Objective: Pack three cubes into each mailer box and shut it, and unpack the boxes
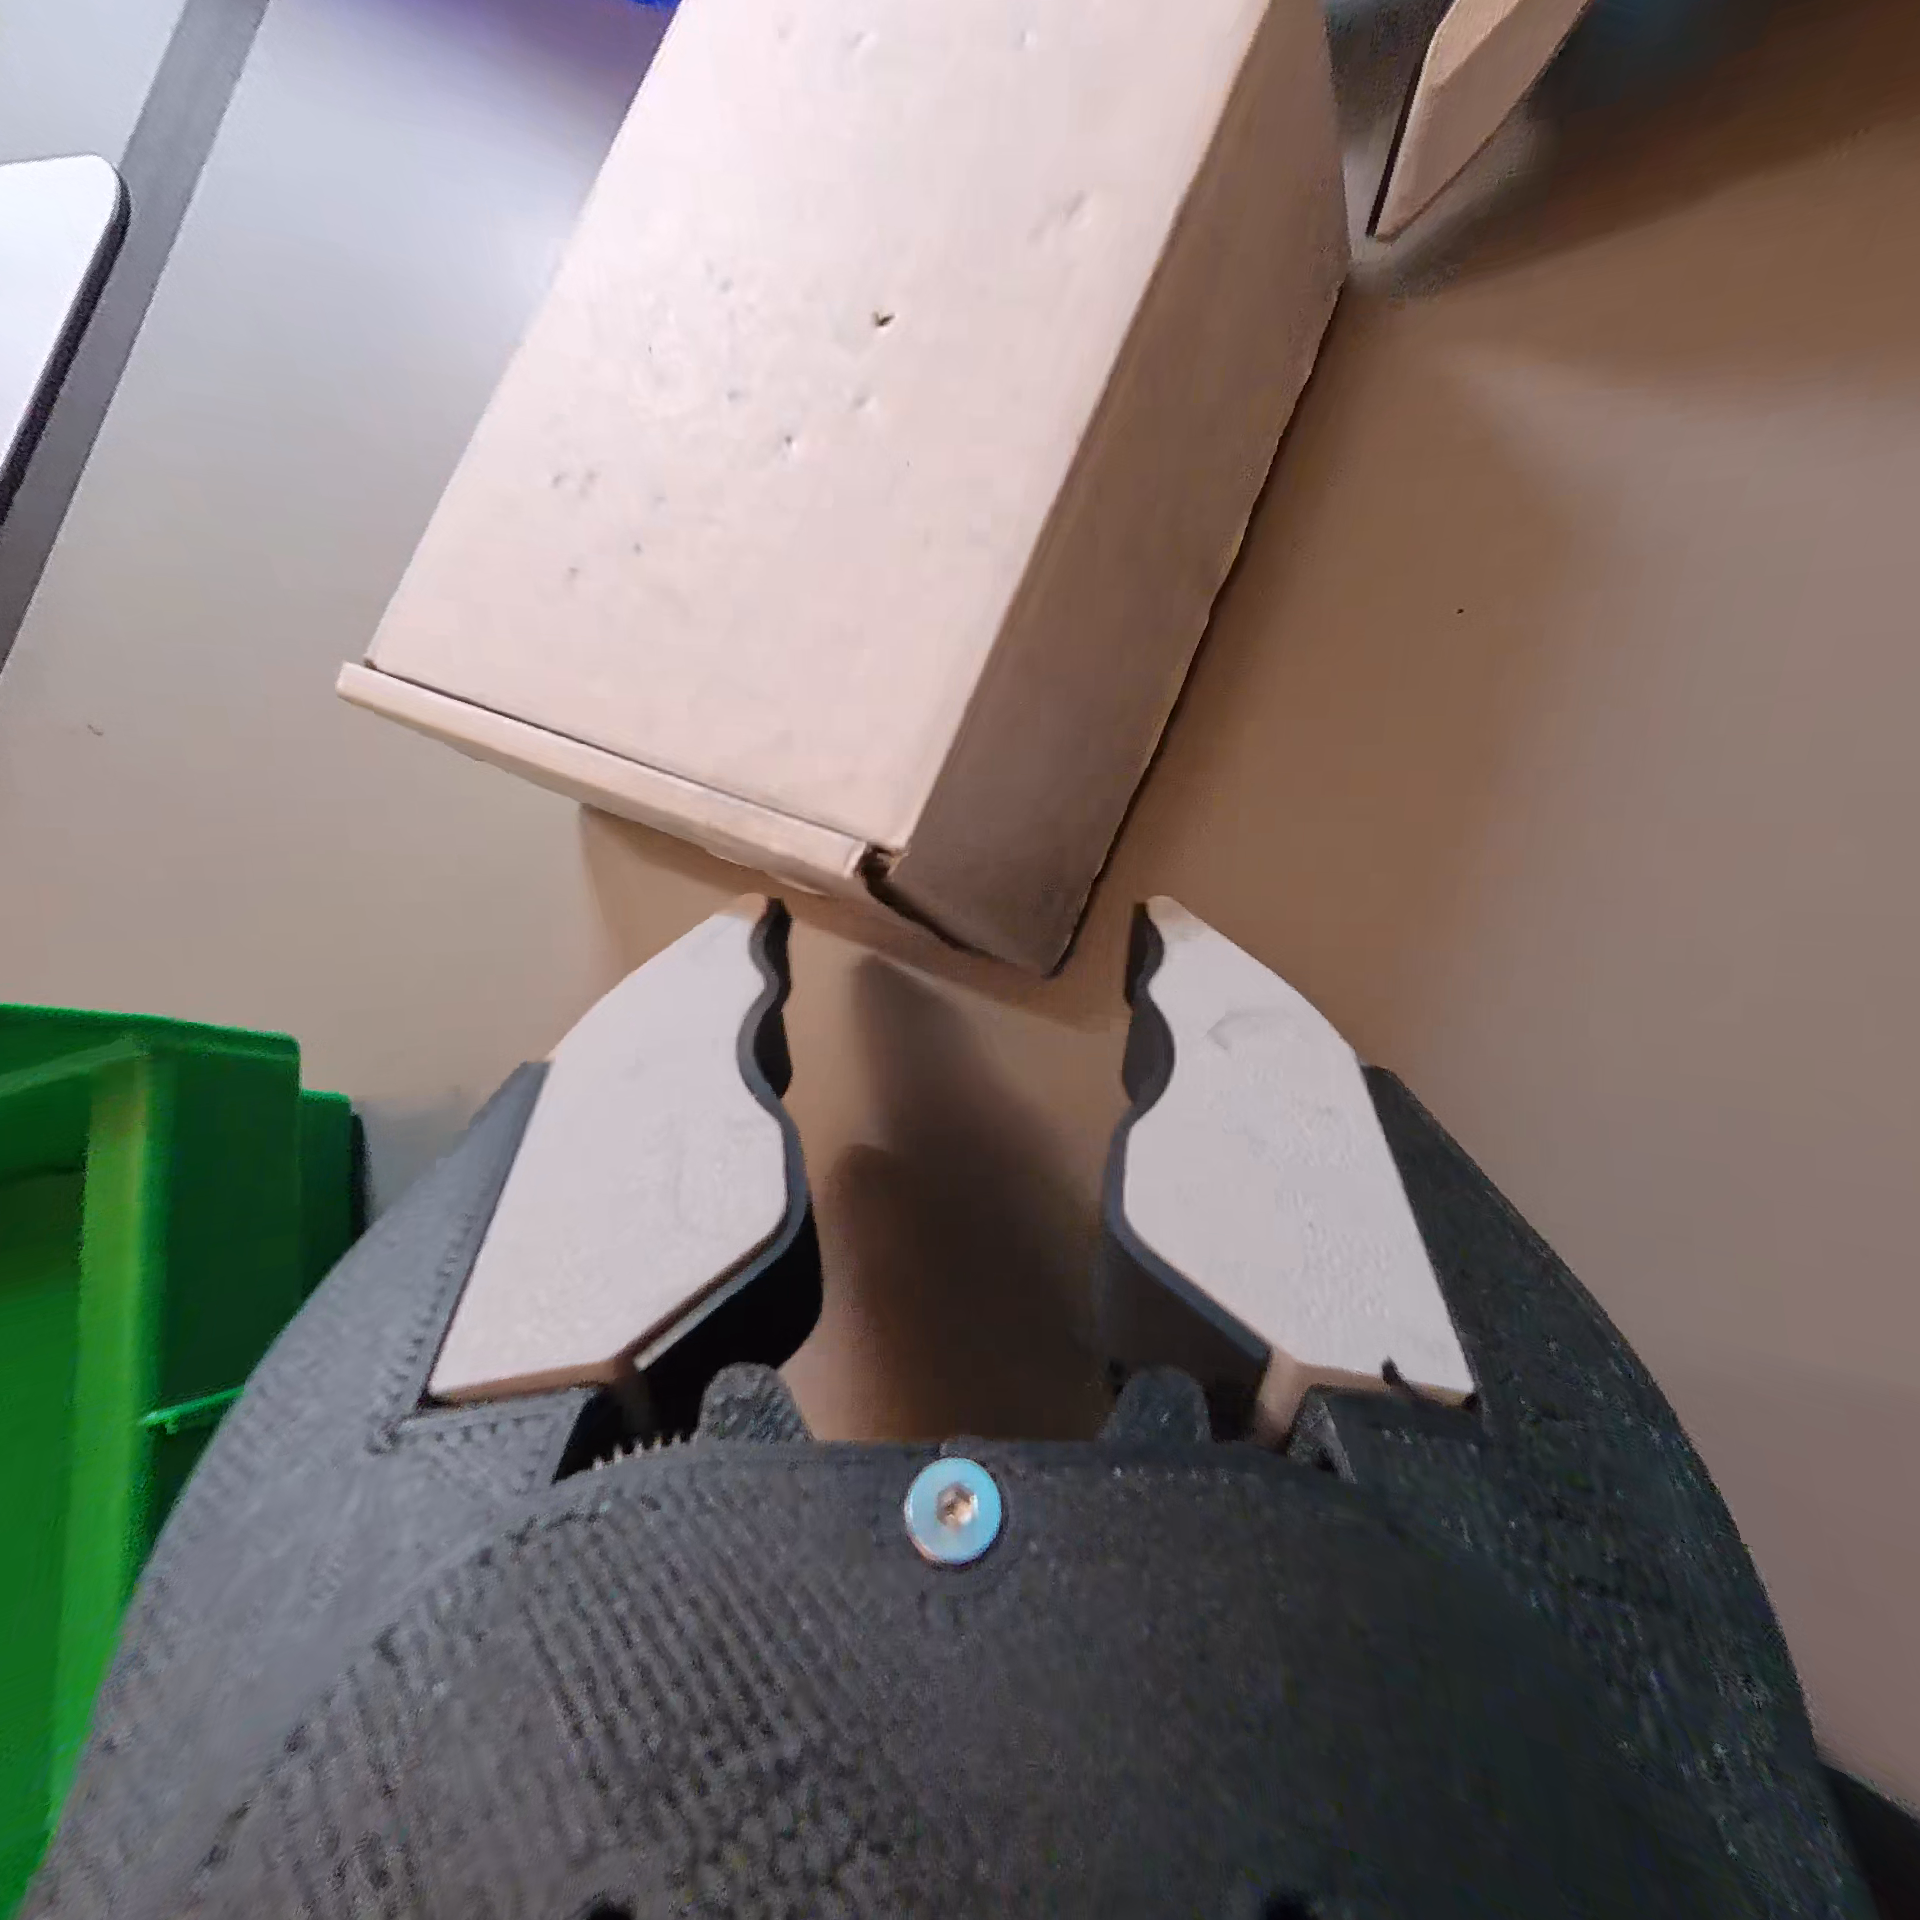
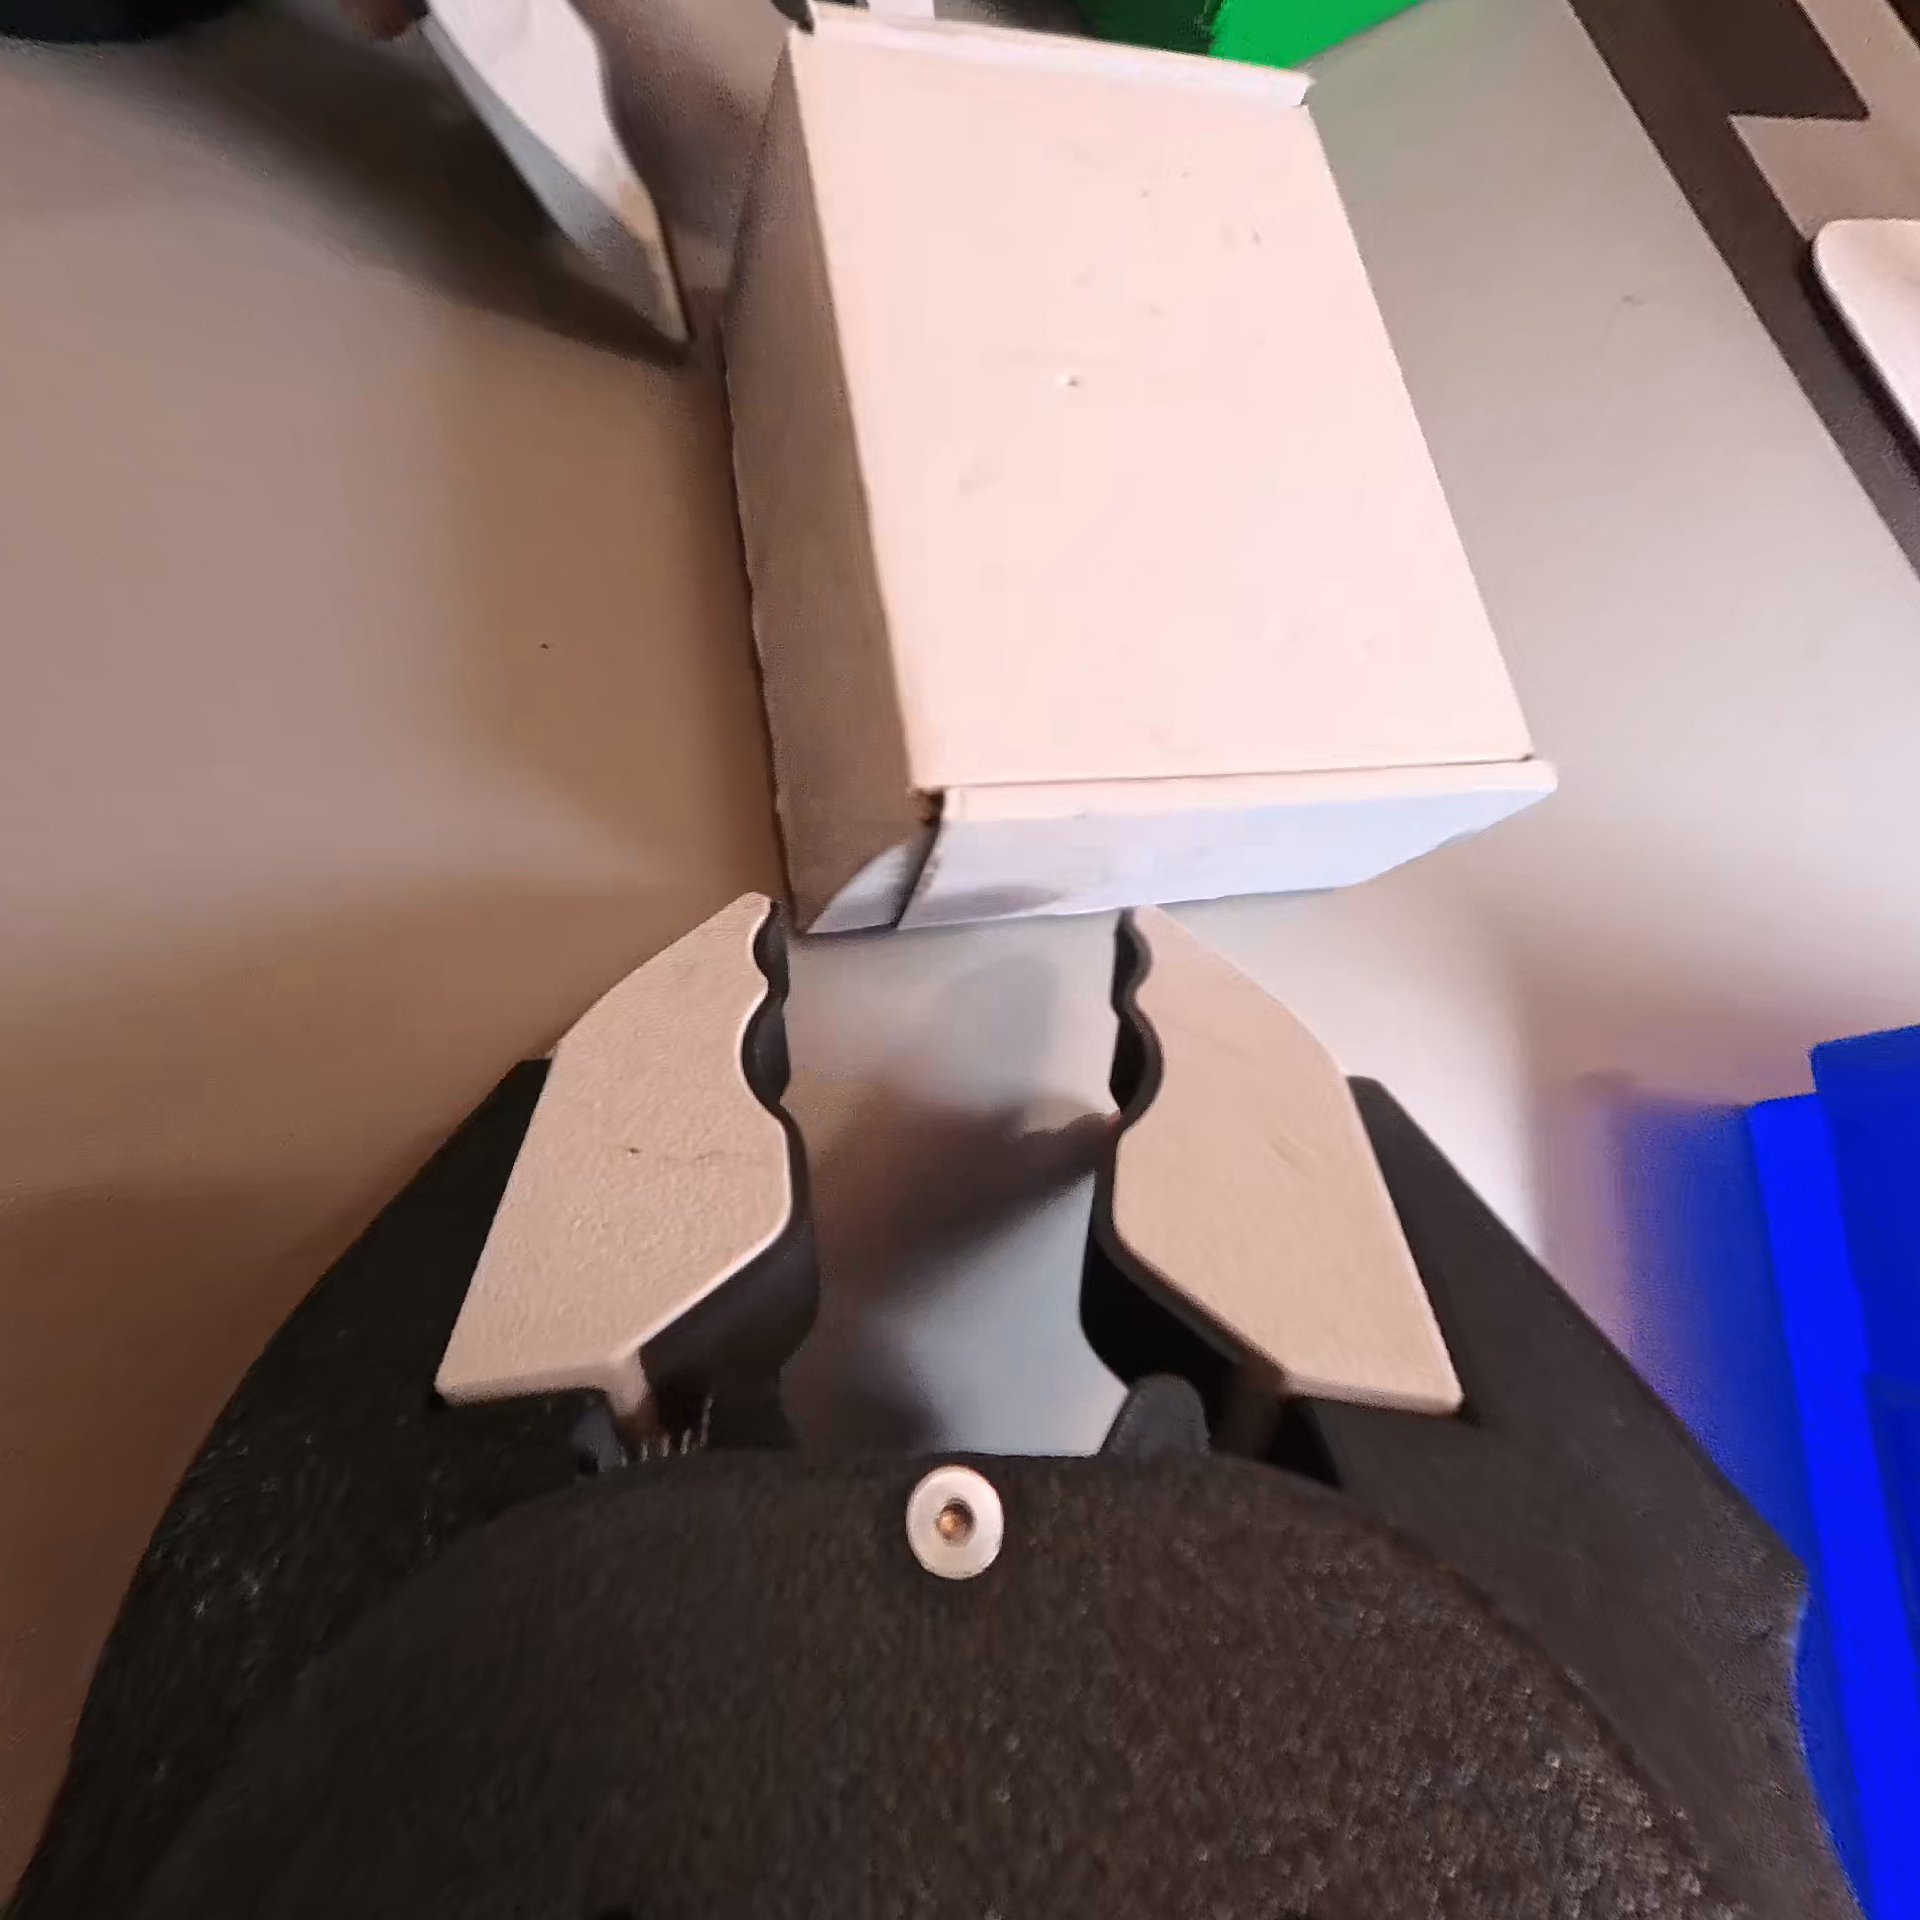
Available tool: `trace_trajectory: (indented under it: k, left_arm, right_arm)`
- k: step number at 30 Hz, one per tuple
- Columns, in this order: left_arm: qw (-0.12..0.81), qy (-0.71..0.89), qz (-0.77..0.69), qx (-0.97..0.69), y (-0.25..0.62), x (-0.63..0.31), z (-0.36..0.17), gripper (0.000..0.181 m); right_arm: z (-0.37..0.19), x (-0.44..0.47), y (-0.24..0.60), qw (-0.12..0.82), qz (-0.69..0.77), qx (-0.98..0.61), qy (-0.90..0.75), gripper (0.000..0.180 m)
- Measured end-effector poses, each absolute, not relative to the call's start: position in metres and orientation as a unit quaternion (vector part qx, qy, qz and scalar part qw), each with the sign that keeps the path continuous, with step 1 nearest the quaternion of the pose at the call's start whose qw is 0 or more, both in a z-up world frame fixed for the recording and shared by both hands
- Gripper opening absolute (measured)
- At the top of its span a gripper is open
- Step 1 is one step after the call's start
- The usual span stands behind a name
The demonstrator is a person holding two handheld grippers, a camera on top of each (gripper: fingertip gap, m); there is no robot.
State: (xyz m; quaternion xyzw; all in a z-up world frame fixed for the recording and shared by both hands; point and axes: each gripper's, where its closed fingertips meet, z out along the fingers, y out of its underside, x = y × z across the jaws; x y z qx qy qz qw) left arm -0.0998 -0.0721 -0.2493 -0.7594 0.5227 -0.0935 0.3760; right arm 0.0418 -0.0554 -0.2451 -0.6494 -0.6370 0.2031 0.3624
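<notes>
One tan cardboard mailer box (image 1: 810, 416) lies shut on the table, and no cubes show. In the left wrist view it lies slantwise, with its near corner right at the tips of my left gripper (image 1: 956, 920). That gripper is open and empty. In the right wrist view the same box (image 2: 1122, 436) lies straight ahead, its front flap end facing me. My right gripper (image 2: 945, 920) is open and empty, its tips just short of the box's near left corner. Each view shows one finger of the other gripper beyond the box, at the top right (image 1: 1475, 104) and at the top left (image 2: 561, 177).
A green bin (image 1: 125, 1247) stands close to the left of the left gripper and shows again at the top of the right wrist view (image 2: 1226, 26). A blue bin (image 2: 1829, 1351) stands to the right of the right gripper. A white rounded object (image 2: 1881, 301) lies beside a dark strip. The tips of one gripper are about 15 cm away from the tips of the other.
</notes>
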Motion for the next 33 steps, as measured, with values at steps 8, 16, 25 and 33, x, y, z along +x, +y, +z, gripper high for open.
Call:
trace_trajectory:
  k: [8, 16, 25, 33]
  left_arm:
    - [0.380, 0.534, -0.057, -0.753, -0.060, -0.098, -0.250, 0.051]
    - [0.404, 0.540, -0.037, -0.737, -0.055, -0.097, -0.250, 0.044]
    - [0.426, 0.542, -0.051, -0.722, -0.052, -0.099, -0.251, 0.039]
    - [0.413, 0.512, -0.149, -0.739, -0.062, -0.097, -0.242, 0.059]
  right_arm:
    - [-0.248, 0.034, -0.040, 0.377, 0.180, -0.625, -0.659, 0.054]
    - [-0.248, 0.035, -0.034, 0.400, 0.150, -0.618, -0.660, 0.042]
    - [-0.248, 0.036, -0.039, 0.408, 0.154, -0.623, -0.649, 0.042]
    - [-0.242, 0.037, -0.044, 0.383, 0.212, -0.639, -0.633, 0.054]
